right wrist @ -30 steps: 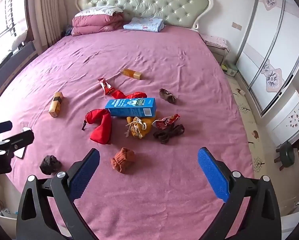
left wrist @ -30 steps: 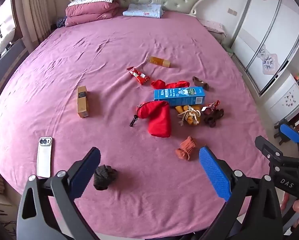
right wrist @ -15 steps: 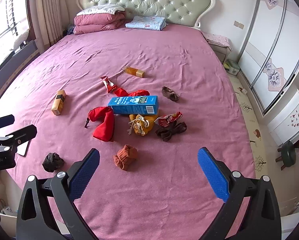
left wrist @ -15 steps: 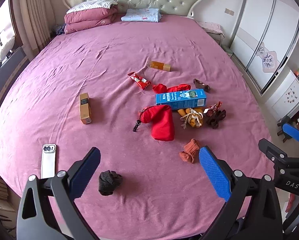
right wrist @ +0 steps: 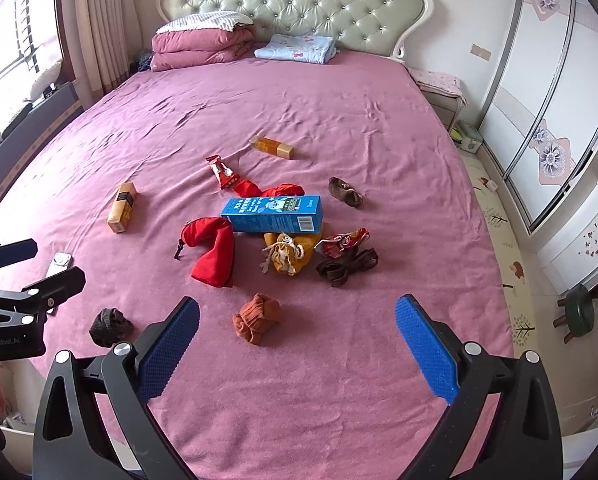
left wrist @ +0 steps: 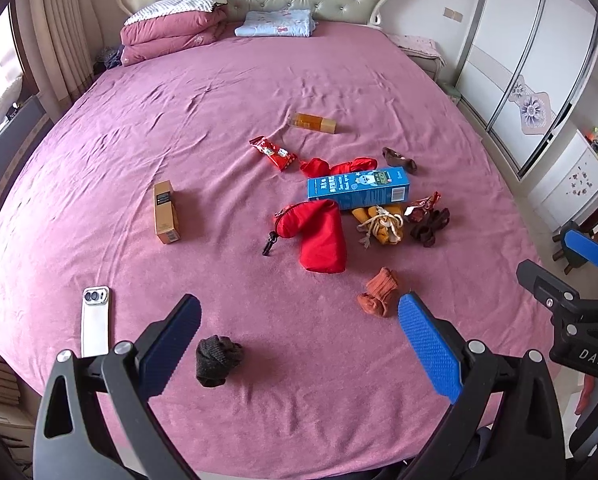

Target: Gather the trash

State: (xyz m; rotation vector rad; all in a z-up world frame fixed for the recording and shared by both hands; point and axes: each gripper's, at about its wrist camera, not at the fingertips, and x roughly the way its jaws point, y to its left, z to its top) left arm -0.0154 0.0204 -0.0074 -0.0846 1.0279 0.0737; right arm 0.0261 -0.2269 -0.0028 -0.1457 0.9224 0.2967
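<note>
Across the pink bed [right wrist: 339, 112] the litter lies in a loose cluster near the middle, well apart from both grippers: a glossy red wrapper [right wrist: 223, 171], a crumpled red packet [right wrist: 345, 241] just beside a brown strap [right wrist: 347, 267], a stiff blue carton [right wrist: 273, 214] and two small cardboard boxes [right wrist: 121, 207] [right wrist: 273, 147]. Soft things sit among them: a red pouch [right wrist: 213, 252], a yellow toy [right wrist: 287, 254], a ribbed orange sock ball [right wrist: 257, 317] and a dark sock ball [left wrist: 217, 360]. The left gripper [left wrist: 299, 336] and right gripper [right wrist: 297, 334] both hover over the near edge, fingers spread wide and holding nothing. The main risk, as I judge it, is picking wrongly: socks, the pouch and the white phone [left wrist: 95, 320] are probably not trash, and the dark sock lies closest to the left fingers. Thin foil wrappers lie flat on the napped cover, so fingers may pinch fabric with them or slide off; the carton overlaps the toy and could drag it along. No bin is visible.
</note>
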